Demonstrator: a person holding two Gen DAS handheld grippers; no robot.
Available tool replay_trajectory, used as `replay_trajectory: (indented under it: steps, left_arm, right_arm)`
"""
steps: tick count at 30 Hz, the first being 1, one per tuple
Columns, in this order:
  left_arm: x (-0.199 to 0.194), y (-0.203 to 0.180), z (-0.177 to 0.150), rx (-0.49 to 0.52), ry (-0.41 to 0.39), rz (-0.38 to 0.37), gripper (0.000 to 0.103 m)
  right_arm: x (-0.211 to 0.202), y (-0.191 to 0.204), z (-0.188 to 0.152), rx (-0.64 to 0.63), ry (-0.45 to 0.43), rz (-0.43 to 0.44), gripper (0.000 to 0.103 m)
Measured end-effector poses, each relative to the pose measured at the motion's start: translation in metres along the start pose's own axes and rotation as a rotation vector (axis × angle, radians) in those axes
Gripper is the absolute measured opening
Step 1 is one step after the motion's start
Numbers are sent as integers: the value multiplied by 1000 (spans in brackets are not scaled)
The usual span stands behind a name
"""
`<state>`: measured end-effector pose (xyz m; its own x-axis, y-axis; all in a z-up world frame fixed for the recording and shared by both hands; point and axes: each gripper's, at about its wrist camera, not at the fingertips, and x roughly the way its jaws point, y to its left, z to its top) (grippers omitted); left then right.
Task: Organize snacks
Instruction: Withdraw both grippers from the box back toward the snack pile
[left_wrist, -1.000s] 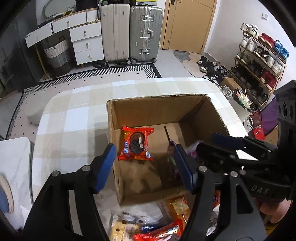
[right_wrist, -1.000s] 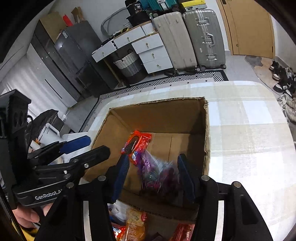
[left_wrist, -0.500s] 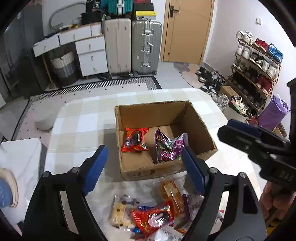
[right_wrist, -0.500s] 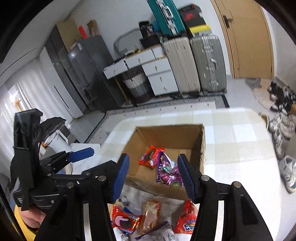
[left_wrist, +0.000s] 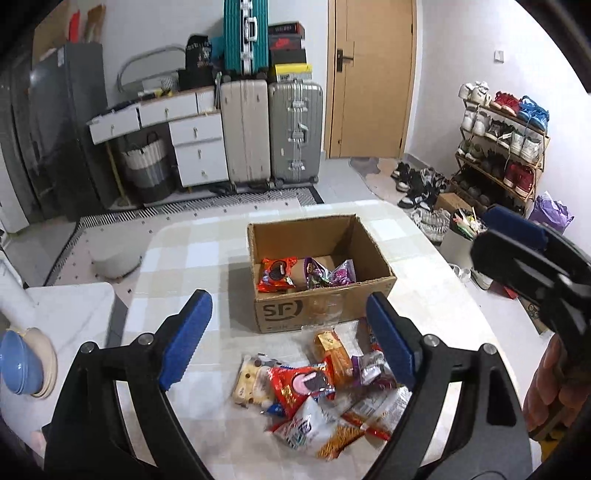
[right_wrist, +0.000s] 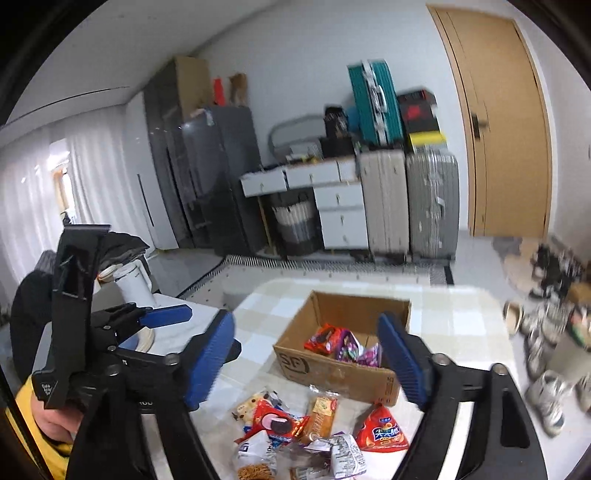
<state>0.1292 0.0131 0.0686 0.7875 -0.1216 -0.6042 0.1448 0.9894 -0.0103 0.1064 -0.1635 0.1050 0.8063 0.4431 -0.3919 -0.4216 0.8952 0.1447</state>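
Left wrist view
- Left tool (left_wrist: 288, 338): jaws wide apart, nothing between them; it hangs over the pile in the lower middle of the frame.
- Right tool (left_wrist: 517, 240): seen at the right edge, side-on; I cannot tell here if it is open.
- Snack pile (left_wrist: 317, 391): loose packets on the counter (left_wrist: 207, 258), just in front of the cardboard box (left_wrist: 325, 314), which stands in the centre of the frame.
- Red cookie packet (left_wrist: 301, 384): on top of the pile; I judge it light, with a slippery foil and a breakable content, so best taken by the flat body or the crimped end, with soft pressure.
- Count in box: one red cookie pack (left_wrist: 275, 273) and purple candy bags (left_wrist: 328, 275), two as far as I see.
- Count in pile: the packets overlap, so I cannot count them exactly.

Right wrist view
- Right tool (right_wrist: 308, 354): jaws wide apart, holding nothing, above the pile in the lower middle.
- Left tool (right_wrist: 147, 317): at the left edge; its state is not clear from this side.
- Triangular red bag (right_wrist: 382, 430): lies a little apart, lower right of the pile; probably puffy, soft and very light, easy to take at its upper corner.
- Orange bar packet (right_wrist: 320, 411): stiffer and narrow; hold it across the middle.
- Count here: about seven packets in the pile; the lower ones are blurred.
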Motion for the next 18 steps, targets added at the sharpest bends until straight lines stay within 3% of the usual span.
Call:
replay_trajectory:
  steps: [10,13,15,18]
  left_arm:
    - [-101,5,-42,-38,-165,-2,87]
    - [-116,6,-58,-35,-178,-9,90]
    - [-126,9,-72,-43,-194,-13,103]
    - [-128,13,-84,-43,-223,-6,103]
  right_arm:
    - [-67,44,-31,-78,-144,-7,99]
    - [-78,48,-42,-83,-158,-1,101]
    - [-86,48,-51,-76,-168,-9,102]
    - [-93,44,-61,-65,-170,-17,102]
